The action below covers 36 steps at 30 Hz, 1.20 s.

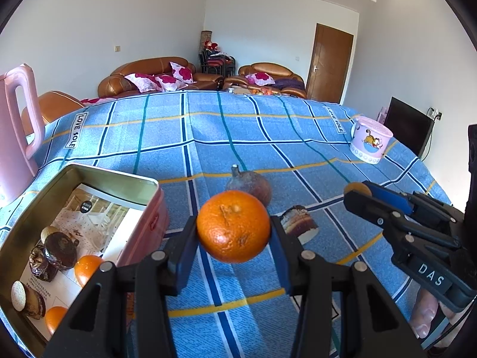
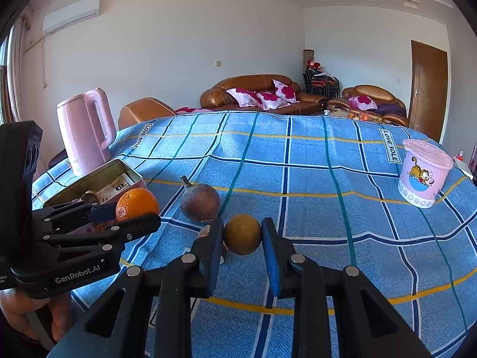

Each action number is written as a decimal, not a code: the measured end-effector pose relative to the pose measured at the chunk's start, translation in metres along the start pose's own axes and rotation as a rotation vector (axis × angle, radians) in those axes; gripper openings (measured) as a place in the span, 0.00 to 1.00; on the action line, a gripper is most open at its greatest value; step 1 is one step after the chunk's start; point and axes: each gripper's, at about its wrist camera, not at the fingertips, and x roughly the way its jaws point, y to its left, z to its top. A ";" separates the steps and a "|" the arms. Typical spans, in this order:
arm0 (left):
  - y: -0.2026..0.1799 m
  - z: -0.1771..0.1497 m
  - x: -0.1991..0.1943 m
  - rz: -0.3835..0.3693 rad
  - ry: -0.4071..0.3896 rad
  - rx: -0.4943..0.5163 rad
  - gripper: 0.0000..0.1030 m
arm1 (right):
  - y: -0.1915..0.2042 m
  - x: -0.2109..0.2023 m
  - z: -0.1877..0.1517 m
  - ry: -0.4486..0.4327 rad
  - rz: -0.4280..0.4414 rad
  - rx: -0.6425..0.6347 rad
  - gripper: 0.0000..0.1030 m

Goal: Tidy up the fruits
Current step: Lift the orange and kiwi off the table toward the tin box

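My left gripper (image 1: 234, 232) is shut on an orange mandarin (image 1: 233, 226) and holds it above the blue checked cloth, just right of the open pink tin (image 1: 113, 176). The tin holds two mandarins (image 1: 87, 268) and dark snack cakes (image 1: 59, 250). My right gripper (image 2: 242, 235) is shut on a small brownish-yellow round fruit (image 2: 242, 234). A dark purple passion fruit (image 1: 250, 186) lies on the cloth behind both; it also shows in the right wrist view (image 2: 200, 202). The left gripper with its mandarin (image 2: 135, 204) shows at the left of the right wrist view.
A pink kettle (image 2: 86, 131) stands behind the tin at the far left. A pink cartoon cup (image 2: 423, 173) stands at the right. A wrapped snack cake (image 1: 299, 223) lies on the cloth between the grippers. Sofas and a door lie beyond the table.
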 end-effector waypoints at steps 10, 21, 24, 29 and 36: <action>-0.001 -0.001 -0.007 0.017 -0.034 0.007 0.47 | -0.002 -0.005 0.000 -0.028 0.003 0.001 0.27; -0.002 -0.001 -0.014 0.036 -0.077 0.013 0.47 | -0.002 -0.014 -0.002 -0.065 0.004 -0.001 0.27; -0.002 -0.002 -0.017 0.039 -0.088 0.014 0.47 | -0.001 -0.015 -0.001 -0.073 0.003 -0.004 0.27; -0.003 -0.002 -0.020 0.047 -0.107 0.019 0.47 | 0.000 -0.018 -0.002 -0.089 0.002 -0.006 0.27; -0.005 -0.002 -0.023 0.056 -0.127 0.023 0.47 | 0.000 -0.021 -0.001 -0.111 0.000 -0.012 0.27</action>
